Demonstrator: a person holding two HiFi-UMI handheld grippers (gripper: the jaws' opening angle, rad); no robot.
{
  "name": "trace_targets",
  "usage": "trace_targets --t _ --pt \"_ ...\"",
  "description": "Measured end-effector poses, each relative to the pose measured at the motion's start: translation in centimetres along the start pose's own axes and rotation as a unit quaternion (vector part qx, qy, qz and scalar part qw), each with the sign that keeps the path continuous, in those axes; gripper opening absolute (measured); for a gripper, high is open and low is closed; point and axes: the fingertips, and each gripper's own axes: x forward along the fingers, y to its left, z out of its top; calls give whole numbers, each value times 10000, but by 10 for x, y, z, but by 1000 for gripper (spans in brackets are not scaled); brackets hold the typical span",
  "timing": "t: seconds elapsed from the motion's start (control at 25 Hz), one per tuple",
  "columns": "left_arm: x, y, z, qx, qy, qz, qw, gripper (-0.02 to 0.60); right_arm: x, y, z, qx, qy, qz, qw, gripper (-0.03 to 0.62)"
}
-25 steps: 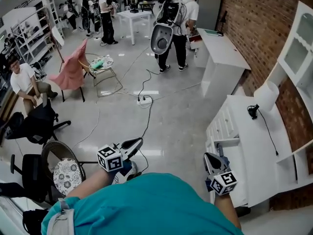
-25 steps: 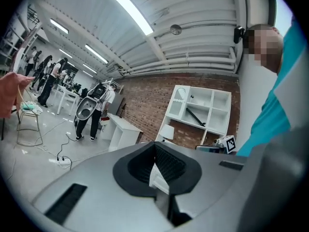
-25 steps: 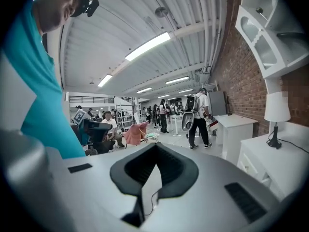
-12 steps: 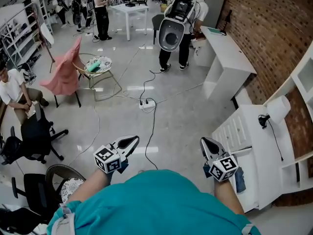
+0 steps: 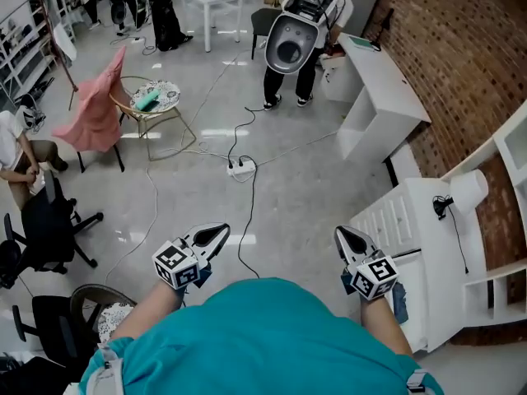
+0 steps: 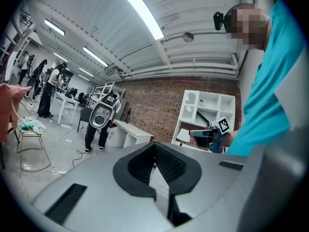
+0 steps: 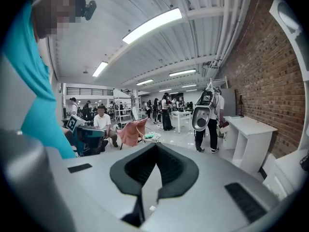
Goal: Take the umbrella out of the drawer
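Well, both grippers are clenched and empty, near a white dresser.
Jaws of the left gripper (image 6: pixel 155 145) are pressed together at the tip with nothing between them, and the right gripper (image 7: pixel 155 147) is closed the same way; both are held out in front of the person's teal shirt (image 5: pixel 255 336), above the grey floor (image 5: pixel 288 196). No view shows the umbrella, so its place relative to the jaws cannot be told. Nearest the right gripper is the dresser (image 5: pixel 424 220), its drawers (image 5: pixel 382 217) facing the floor (their contents are out of sight, and I cannot tell if one stands ajar). A white lamp (image 5: pixel 468 190) stands on its top. Well apart, a wire chair (image 5: pixel 156 113) holds something green (image 5: pixel 148 100).
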Motion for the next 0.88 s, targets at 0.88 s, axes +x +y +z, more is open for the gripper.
trace_targets --t 0.88 --pt "122 -58 -6 -517 -305 1480 9872 12 -2 -185 -19 331 -252 1205 9918 21"
